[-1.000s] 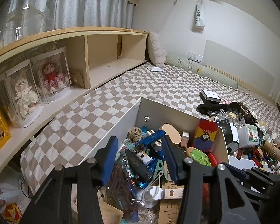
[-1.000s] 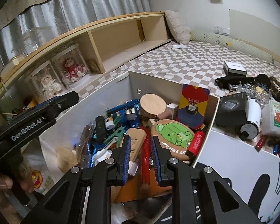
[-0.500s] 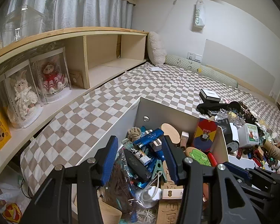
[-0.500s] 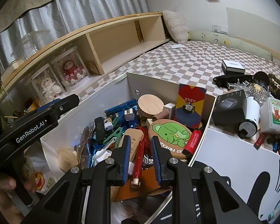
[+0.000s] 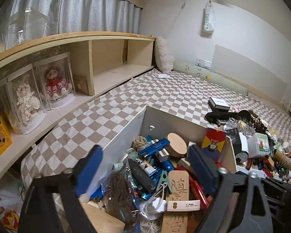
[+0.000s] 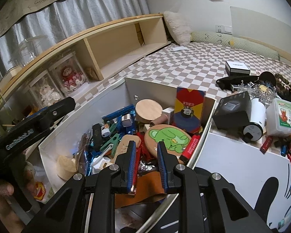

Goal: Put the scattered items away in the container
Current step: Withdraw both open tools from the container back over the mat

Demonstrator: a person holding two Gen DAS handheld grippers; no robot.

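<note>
The white box (image 5: pixel 124 134) (image 6: pixel 114 93) sits on the checkered bed, packed with small items: a round wooden lid (image 6: pixel 149 108), a green frog coaster (image 6: pixel 167 137), a red-blue card box (image 6: pixel 190 104), blue clips, a wooden tag (image 5: pixel 179 184). My left gripper (image 5: pixel 145 167) hangs open and empty over the box's near end. My right gripper (image 6: pixel 146 155) is open and empty above the box, a red pen-like item (image 6: pixel 139 155) lying in the box below it. The left gripper also shows in the right wrist view (image 6: pixel 35 124).
Scattered items lie right of the box: a black box (image 6: pixel 232 110), a white tumbler (image 6: pixel 256 120), a clear plastic tub (image 6: pixel 283 116), red lighters (image 6: pixel 266 142), a twine spool (image 5: pixel 283 159). A wooden shelf with boxed dolls (image 5: pixel 40 89) runs along the left.
The left gripper's jaws have opened much wider. The right gripper has let go of the red pen-like item, which now lies in the box, and has lifted back a little.
</note>
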